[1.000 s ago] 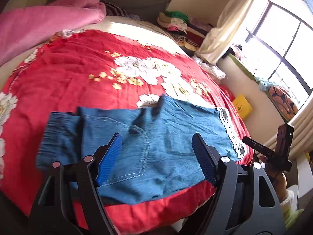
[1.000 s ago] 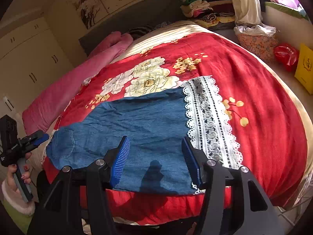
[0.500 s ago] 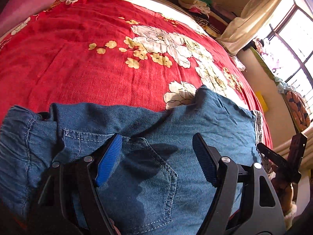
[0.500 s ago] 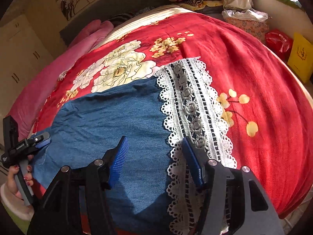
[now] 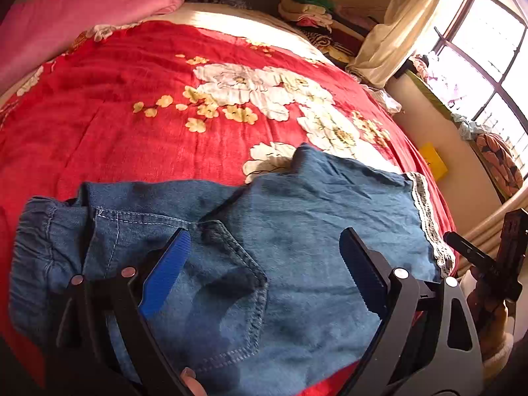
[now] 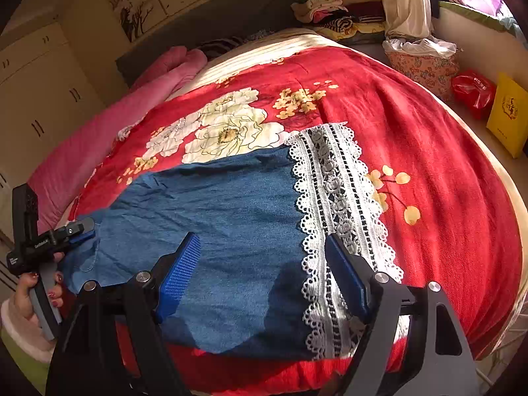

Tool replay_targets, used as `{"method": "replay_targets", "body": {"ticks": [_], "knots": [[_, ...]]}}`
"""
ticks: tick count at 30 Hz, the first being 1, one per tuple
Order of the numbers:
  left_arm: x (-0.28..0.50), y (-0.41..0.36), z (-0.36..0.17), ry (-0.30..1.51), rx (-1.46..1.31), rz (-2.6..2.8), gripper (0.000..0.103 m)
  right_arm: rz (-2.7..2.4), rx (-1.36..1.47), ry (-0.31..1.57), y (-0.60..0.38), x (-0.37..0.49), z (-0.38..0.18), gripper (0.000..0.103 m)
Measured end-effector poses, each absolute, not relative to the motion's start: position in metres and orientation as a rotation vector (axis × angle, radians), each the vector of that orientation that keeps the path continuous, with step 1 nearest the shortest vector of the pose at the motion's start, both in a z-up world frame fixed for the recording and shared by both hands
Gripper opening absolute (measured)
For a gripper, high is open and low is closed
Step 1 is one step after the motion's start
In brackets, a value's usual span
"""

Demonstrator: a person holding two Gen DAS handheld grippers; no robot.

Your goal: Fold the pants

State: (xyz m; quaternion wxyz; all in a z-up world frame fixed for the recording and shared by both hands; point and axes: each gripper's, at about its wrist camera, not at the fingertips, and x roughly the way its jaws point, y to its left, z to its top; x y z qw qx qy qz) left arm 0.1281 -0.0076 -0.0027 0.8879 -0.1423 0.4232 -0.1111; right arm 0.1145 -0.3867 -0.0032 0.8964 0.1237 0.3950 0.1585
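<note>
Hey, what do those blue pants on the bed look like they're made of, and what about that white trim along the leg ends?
The pants look like soft, lightweight denim or chambray: matte blue weave, pale contrast stitching around the back pocket, loose wrinkles. The trim looks like white crochet-style lace, probably cotton: openwork flower motifs and scalloped edges with dark gaps showing through. Exact fibres can't be told from the pictures.

Blue denim pants with a white lace hem (image 6: 231, 217) are spread flat, folded. They are laid across the near edge of a red floral bedspread (image 6: 412, 125).
</note>
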Motion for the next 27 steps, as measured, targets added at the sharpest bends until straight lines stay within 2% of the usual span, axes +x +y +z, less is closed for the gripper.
{"method": "replay_targets", "body": {"ticks": [6, 14, 27], "knots": [[0.100, -0.027, 0.032, 0.805, -0.238, -0.265, 0.091, 0.295, 0.308, 0.741, -0.414, 0.069, 0.018, 0.084], [0.092, -0.058, 0.066, 0.761, -0.175, -0.338, 0.093, 0.222, 0.339, 0.713, -0.447, 0.035, 0.025, 0.090], [0.142, -0.149, 0.063, 0.789, 0.033, -0.455, 0.093, 0.239, 0.374, 0.763, -0.444, 0.035, -0.001, 0.091]]}}
